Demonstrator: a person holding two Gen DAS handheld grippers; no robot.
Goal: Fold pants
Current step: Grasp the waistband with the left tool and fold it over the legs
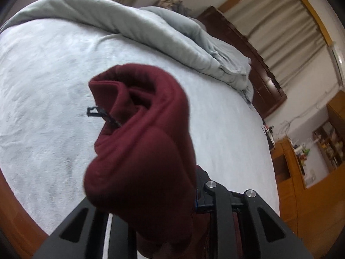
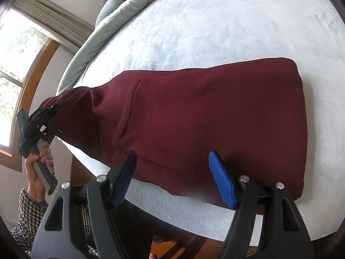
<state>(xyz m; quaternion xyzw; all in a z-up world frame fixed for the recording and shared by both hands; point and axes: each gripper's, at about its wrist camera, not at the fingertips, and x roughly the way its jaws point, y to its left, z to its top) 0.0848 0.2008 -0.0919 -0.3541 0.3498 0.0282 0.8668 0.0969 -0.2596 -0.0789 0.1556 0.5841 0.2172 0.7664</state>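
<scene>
Dark red pants (image 2: 204,118) lie folded lengthwise across the pale bed (image 2: 215,21). Their waistband end at the left is lifted off the mattress. My left gripper (image 2: 54,108) is shut on that end, with a person's hand (image 2: 41,157) around its handle. In the left wrist view the bunched red cloth (image 1: 140,151) fills the middle and hides the fingertips. A black drawstring tip (image 1: 94,112) sticks out of it. My right gripper (image 2: 172,172) stands open just above the near edge of the pants, blue pads (image 2: 222,183) apart, nothing between them.
A grey duvet (image 2: 120,6) is heaped along the far side of the bed. A dark wooden headboard (image 1: 248,60) and curtains stand behind it, with shelves (image 1: 330,146) at the right. A window (image 2: 13,64) is at the left. The wooden bed frame (image 1: 13,211) rims the mattress.
</scene>
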